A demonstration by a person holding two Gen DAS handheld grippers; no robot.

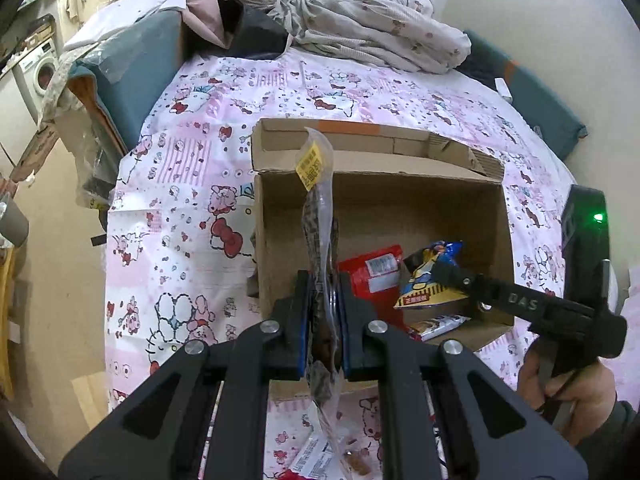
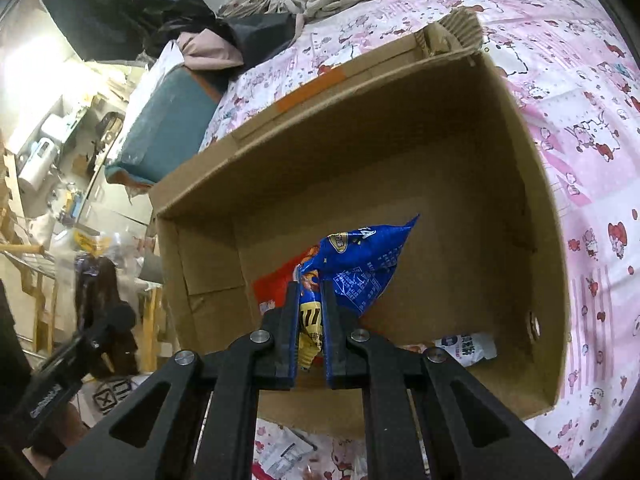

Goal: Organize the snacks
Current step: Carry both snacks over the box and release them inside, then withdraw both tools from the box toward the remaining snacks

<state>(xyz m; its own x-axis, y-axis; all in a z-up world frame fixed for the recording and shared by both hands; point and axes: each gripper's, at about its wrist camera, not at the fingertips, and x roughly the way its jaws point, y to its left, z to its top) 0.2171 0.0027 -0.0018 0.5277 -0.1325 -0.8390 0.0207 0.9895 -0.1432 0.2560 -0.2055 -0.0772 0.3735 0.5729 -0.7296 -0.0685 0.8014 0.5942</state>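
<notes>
A bed under a pink cartoon-print sheet (image 1: pixel 192 184) fills the room beside a plain pale wall (image 1: pixel 520 8), crumpled bedding (image 1: pixel 380 32) heaped along its far edge, a teal cushion (image 1: pixel 136 80) at its far left corner, a washing machine (image 1: pixel 42 70) beyond.

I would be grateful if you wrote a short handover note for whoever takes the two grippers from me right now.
Left gripper: shut on a clear packet with a yellow label, held upright over the near left wall of the cardboard box.
Right gripper: shut on a blue and yellow snack bag, inside the box.
Done: a red packet and a white wrapped snack lie on the box floor.
Left: release both held packets into the box; more wrappers remain on the bedsheet in front.
</notes>
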